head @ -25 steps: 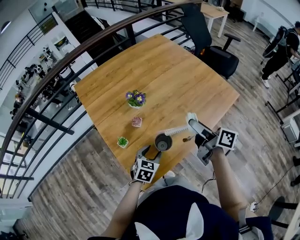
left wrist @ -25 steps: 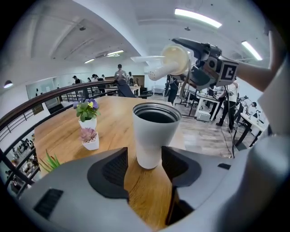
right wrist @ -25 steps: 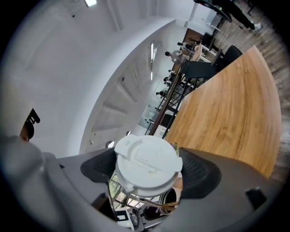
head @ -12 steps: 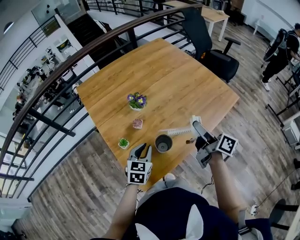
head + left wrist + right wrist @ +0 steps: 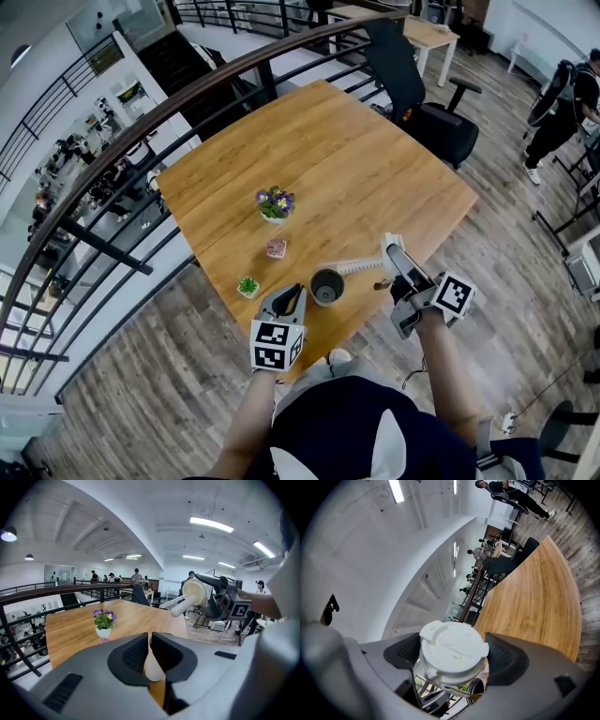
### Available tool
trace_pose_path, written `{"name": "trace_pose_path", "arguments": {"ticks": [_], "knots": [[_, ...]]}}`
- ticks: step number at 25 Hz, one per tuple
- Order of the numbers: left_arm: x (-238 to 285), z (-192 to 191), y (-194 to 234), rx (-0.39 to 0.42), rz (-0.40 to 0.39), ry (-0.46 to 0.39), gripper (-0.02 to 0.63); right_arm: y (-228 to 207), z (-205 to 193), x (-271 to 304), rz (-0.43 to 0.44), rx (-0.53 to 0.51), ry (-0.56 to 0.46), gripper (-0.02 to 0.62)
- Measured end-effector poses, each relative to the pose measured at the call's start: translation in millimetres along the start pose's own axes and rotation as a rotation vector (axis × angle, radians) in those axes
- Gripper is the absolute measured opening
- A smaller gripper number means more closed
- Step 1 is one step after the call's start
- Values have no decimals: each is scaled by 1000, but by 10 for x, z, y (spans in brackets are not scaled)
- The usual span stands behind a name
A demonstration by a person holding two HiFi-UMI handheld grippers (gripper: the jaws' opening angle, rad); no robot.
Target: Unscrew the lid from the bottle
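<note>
1. The right gripper (image 5: 453, 660) holds the white lid (image 5: 194, 592). Its jaws stand apart by the lid's width and press on two opposite sides of it, which keeps the round lid from turning or slipping.
2. The lid is in the air at the lower right of the head view, away from the bottle's mouth. I judge that the unscrewing is done.
3. The lid's strap (image 5: 354, 265) reaches toward the bottle's rim. I cannot tell if it touches.
4. The dark bottle (image 5: 326, 286) stands upright and open on the wooden table (image 5: 356, 159), at the lower centre of the head view, near the table's edge.
5. The left gripper (image 5: 289, 300) is just beside the bottle, on its left. Its jaws are closing, almost together, with nothing between them. The bottle stands by itself and seems to need no support.
6. The flower pot (image 5: 273, 202) and the small green plant (image 5: 246, 284) are apart from the bottle, to the upper left, not in the way.
7. One risk: the strap could catch the bottle and tip it.
</note>
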State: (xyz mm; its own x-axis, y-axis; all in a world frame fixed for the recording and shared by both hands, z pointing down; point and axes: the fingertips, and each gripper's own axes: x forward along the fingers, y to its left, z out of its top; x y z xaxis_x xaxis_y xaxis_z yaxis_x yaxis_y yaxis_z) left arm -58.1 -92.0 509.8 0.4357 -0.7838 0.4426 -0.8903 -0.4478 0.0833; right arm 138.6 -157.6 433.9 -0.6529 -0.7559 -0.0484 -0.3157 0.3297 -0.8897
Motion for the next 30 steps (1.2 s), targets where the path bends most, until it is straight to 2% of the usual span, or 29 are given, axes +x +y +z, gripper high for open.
{"name": "trace_pose_path", "arguments": {"ticks": [30], "knots": [[-134, 30, -55, 6, 4, -19, 28, 59, 52, -53, 1, 26, -27, 429]]}}
